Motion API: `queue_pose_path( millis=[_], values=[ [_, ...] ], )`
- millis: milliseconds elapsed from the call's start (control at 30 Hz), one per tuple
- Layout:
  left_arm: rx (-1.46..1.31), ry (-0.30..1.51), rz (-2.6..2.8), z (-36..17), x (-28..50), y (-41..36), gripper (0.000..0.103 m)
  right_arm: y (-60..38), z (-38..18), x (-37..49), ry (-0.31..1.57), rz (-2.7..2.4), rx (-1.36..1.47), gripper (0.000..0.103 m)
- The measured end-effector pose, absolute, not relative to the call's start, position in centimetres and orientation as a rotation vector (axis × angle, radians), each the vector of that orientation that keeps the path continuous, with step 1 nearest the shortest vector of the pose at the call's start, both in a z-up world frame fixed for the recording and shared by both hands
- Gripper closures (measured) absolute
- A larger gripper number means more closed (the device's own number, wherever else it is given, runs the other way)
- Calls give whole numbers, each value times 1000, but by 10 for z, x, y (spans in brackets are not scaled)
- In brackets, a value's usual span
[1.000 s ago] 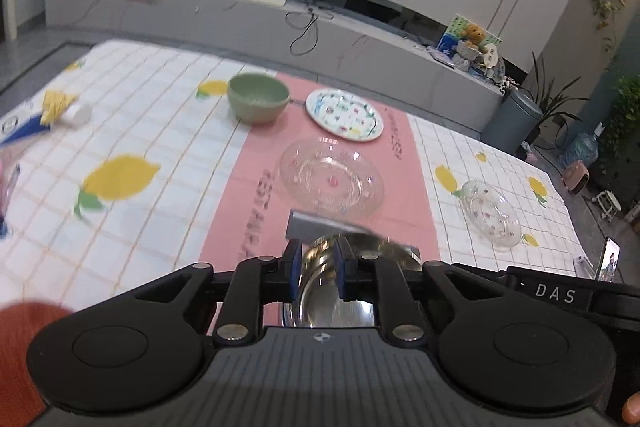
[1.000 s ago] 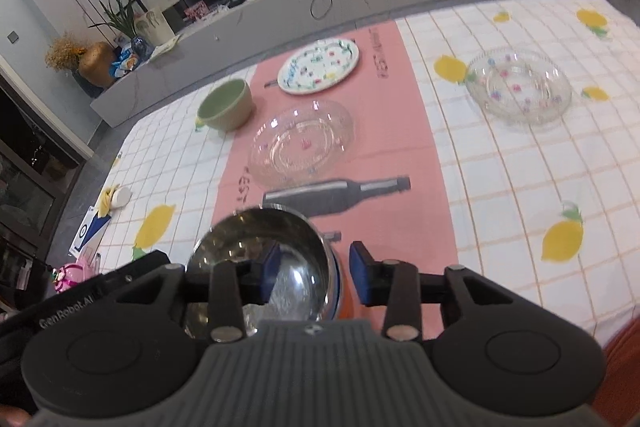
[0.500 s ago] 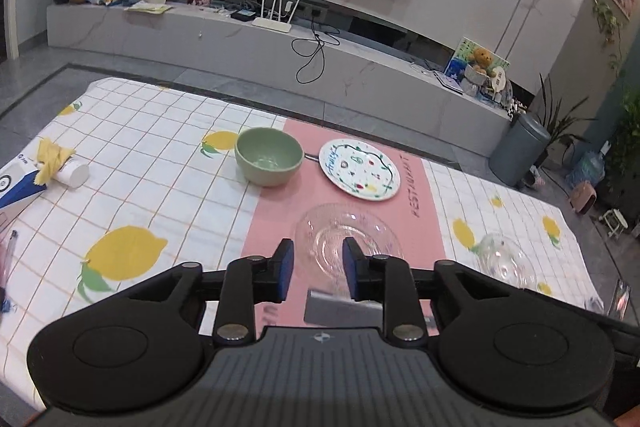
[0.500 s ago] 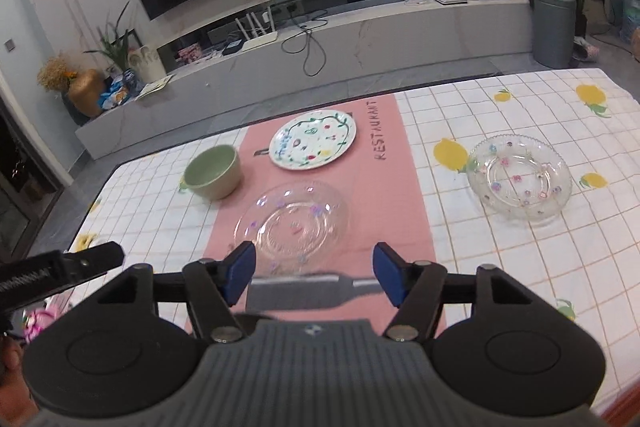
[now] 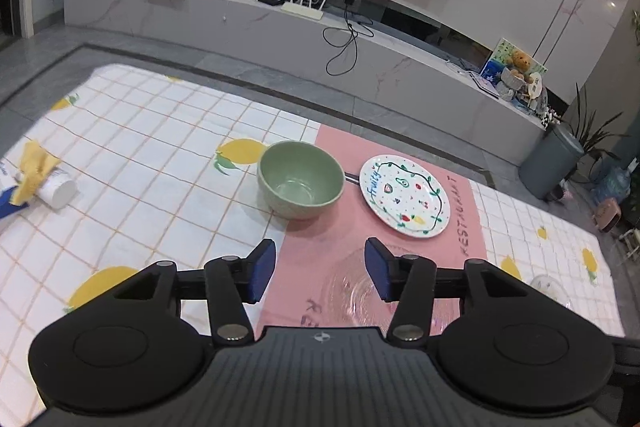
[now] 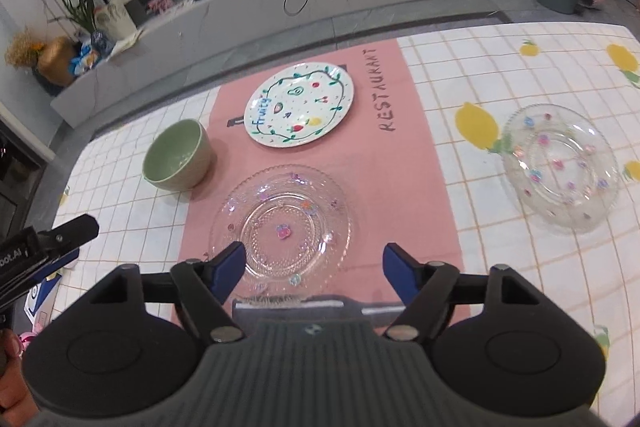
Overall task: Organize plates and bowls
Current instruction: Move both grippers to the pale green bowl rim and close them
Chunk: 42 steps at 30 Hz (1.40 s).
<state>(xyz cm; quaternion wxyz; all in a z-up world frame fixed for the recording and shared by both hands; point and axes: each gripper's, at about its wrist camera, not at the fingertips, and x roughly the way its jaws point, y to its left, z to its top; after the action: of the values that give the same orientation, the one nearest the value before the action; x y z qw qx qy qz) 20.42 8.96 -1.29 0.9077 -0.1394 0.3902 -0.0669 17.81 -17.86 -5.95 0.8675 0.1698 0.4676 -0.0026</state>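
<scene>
Pink runner (image 6: pixel 400 163) as landmark: its strip down the checked tablecloth (image 5: pixel 140 155) serves, by appearance, as the sorting lane. On it lie the painted plate (image 6: pixel 299 105) at the far end and the clear glass plate (image 6: pixel 282 227) at the near end; the green bowl (image 6: pixel 177 155) stands at its left edge, and the glass bowl (image 6: pixel 560 167) sits well off it to the right, probably yet to be gathered. Right gripper (image 6: pixel 314 267): jaws opening, wide, nothing gripped, poised above the glass plate's near rim. Left gripper (image 5: pixel 318 271): jaws opening, empty, over the runner's left edge, green bowl just beyond.
</scene>
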Motion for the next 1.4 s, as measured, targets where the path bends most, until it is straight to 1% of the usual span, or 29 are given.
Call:
queue_pose_path(
  millis=[167,333,367,467,533,600,667,733,767,833,900,1000,1100,1233,1300,1400],
  values=[
    [-394,820,-155,-24,236,100,44,-176,-70,211,1038,46,375,28],
    [-446,778,-171,-38,266,108,44,-177,-81,245,1063,107,434,30],
    [-457,769,-169,-42,272,110,44,-177,-84,252,1061,113,448,32],
    [-480,784,-141,-58,290,116,46,-176,-91,274,1066,123,462,42],
    [-498,798,-136,-71,301,121,46,-175,-96,287,1057,131,471,43],
    [-499,808,-108,-81,308,124,47,-173,-100,297,1042,139,475,51],
    [-481,826,-86,-87,313,126,51,-168,-103,308,1033,157,486,51],
    [-472,822,-68,-90,315,128,54,-160,-105,319,1032,186,503,55],
    [-470,823,-64,-90,315,129,59,-155,-106,325,1035,202,511,57],
    [-483,832,-57,-90,316,132,65,-144,-108,335,1049,224,517,58],
    [-489,834,-67,-91,317,132,66,-132,-109,344,1053,243,517,61],
    [-470,838,-73,-91,318,129,72,-116,-114,355,1068,250,506,70],
    [-469,847,-66,-94,321,128,75,-106,-120,363,1090,248,518,73],
    [-456,874,-66,-101,327,126,81,-93,-125,370,1115,227,499,75],
    [-444,875,-64,-102,328,125,82,-84,-126,373,1123,214,459,83],
    [-416,880,-61,-100,329,122,82,-77,-128,375,1129,201,425,87]
  ],
)
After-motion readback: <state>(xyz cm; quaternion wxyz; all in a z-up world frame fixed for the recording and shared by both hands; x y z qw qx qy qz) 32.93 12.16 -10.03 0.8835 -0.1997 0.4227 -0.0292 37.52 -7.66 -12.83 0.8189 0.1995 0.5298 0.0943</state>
